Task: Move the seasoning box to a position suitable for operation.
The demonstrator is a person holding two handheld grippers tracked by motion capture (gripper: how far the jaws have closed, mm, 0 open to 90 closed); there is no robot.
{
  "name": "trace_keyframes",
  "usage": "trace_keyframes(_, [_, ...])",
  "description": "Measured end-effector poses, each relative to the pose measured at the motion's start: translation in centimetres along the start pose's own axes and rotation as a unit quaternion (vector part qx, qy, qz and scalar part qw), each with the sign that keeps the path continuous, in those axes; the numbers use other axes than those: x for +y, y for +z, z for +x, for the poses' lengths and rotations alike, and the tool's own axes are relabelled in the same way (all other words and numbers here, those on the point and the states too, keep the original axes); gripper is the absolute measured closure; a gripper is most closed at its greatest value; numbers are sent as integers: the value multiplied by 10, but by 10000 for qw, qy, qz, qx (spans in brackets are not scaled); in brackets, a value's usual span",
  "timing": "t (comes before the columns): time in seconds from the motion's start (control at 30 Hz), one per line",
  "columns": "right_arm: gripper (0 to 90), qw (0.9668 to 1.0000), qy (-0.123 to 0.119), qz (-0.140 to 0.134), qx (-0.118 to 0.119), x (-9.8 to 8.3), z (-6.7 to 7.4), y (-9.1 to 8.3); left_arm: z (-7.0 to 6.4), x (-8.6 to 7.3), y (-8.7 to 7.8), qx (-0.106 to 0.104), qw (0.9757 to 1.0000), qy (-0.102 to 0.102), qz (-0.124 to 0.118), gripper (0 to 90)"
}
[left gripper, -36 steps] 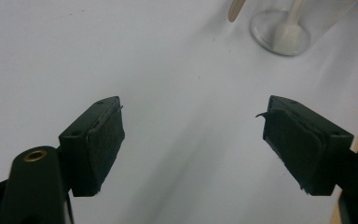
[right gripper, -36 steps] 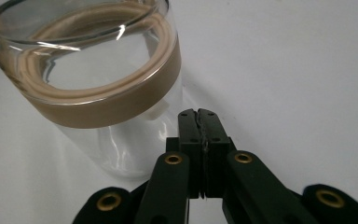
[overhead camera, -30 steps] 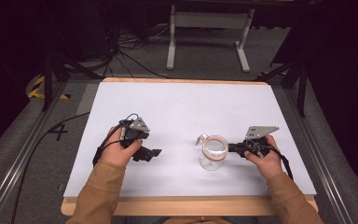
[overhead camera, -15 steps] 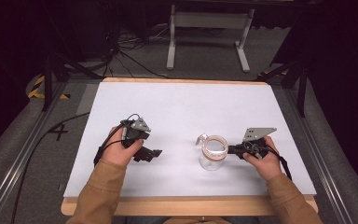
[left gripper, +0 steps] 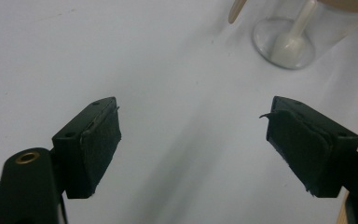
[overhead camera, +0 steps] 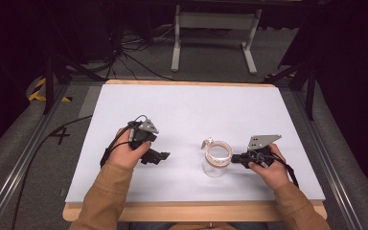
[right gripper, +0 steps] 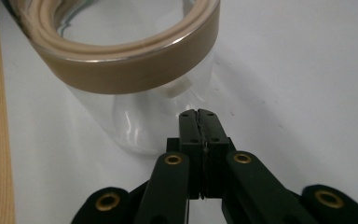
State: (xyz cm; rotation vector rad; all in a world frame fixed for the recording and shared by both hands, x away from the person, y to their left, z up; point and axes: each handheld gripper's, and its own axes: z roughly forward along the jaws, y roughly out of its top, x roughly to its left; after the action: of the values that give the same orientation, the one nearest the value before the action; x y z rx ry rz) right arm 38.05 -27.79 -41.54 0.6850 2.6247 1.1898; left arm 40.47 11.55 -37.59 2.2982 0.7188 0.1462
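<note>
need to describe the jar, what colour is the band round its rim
Tan, on the clear glass jar; the band shows best in the right gripper view.

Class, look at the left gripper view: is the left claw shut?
No: the left claw stands wide open over the bare white table, nothing between its pads.

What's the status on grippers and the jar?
Left gripper open, nothing between pads. Right gripper shut, empty, tips at the glass jar wall. Jar upright, tan rim band, nothing in the way.
</note>
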Motion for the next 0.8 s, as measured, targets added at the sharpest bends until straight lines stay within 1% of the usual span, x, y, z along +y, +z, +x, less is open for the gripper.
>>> trace_keyframes(0.13, [900, 9999, -72, 75, 64, 0, 6, 3, 0, 3, 2, -38, 10000, 4, 19, 178])
trace_keyframes(0.17, [900, 9999, -76, 99, 76, 0, 8, 4, 0, 3, 3, -29, 10000, 4, -22, 178])
trace_keyframes(0.3, [900, 9997, -144, 164, 143, 1, 13, 8, 0, 4, 3, -11, 10000, 22, -59, 179])
trace_keyframes(0.37, [900, 9995, -150, 186, 197, 2, 16, 10, 0, 5, 3, -15, 10000, 5, -44, 179])
trace_keyframes(0.43, [900, 9993, -206, 196, 243, 3, 18, 12, 1, 5, 3, -5, 9999, -15, -106, 179])
trace_keyframes(0.57, [900, 9989, -246, 225, 335, 5, 23, 16, 1, 5, 2, 23, 9999, -19, -121, 179])
trace_keyframes(0.7, [900, 9985, -288, 230, 413, 6, 27, 18, 0, 5, 3, 32, 9998, -48, -208, 182])
trace_keyframes(0.77, [900, 9982, -309, 243, 454, 7, 29, 19, 0, 7, 3, 120, 9996, -40, -235, 189])
trace_keyframes(0.8, [900, 9980, -325, 252, 470, 8, 30, 20, 0, 7, 3, 176, 9995, -89, -243, 201])
